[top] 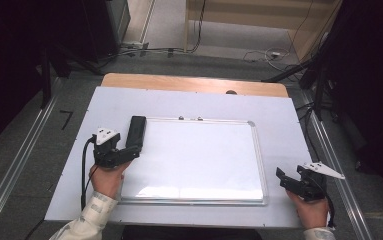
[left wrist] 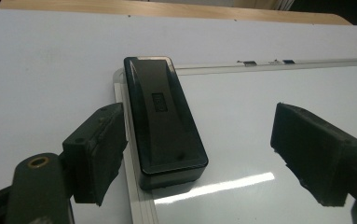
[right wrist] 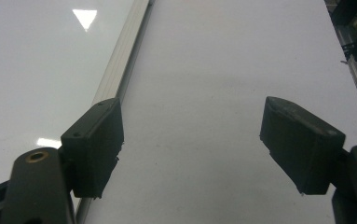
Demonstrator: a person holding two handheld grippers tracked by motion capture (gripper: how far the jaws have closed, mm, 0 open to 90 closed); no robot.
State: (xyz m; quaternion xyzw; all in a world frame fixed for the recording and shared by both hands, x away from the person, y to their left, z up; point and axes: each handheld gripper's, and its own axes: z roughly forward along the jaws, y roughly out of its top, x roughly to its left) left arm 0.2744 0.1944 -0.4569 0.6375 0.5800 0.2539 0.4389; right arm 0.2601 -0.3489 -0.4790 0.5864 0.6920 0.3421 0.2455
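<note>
Nearest to the high camera, a light sleeve (top: 91,220) is being seen at the bottom left, and the hand above it is carrying the left gripper (top: 121,152). Its jaws are being kept apart, with nothing pressed between them. Just ahead of them, a black whiteboard eraser (left wrist: 162,116) is lying flat on the left edge of the whiteboard (top: 199,160), partly over the aluminium frame (left wrist: 139,205), near the far left corner. In the left gripper view it is sitting close to the left jaw, well apart from the right one.

Judged by its look, the eraser is light and stiff, with a smooth, glossy plastic shell that is probably slippery. It is best being taken across its two long sides, near the middle, so that it is not turning in the pads.

Further right, the right gripper (top: 294,180) is being held over the white table (top: 279,115) beside the board, jaws wide and empty.
</note>
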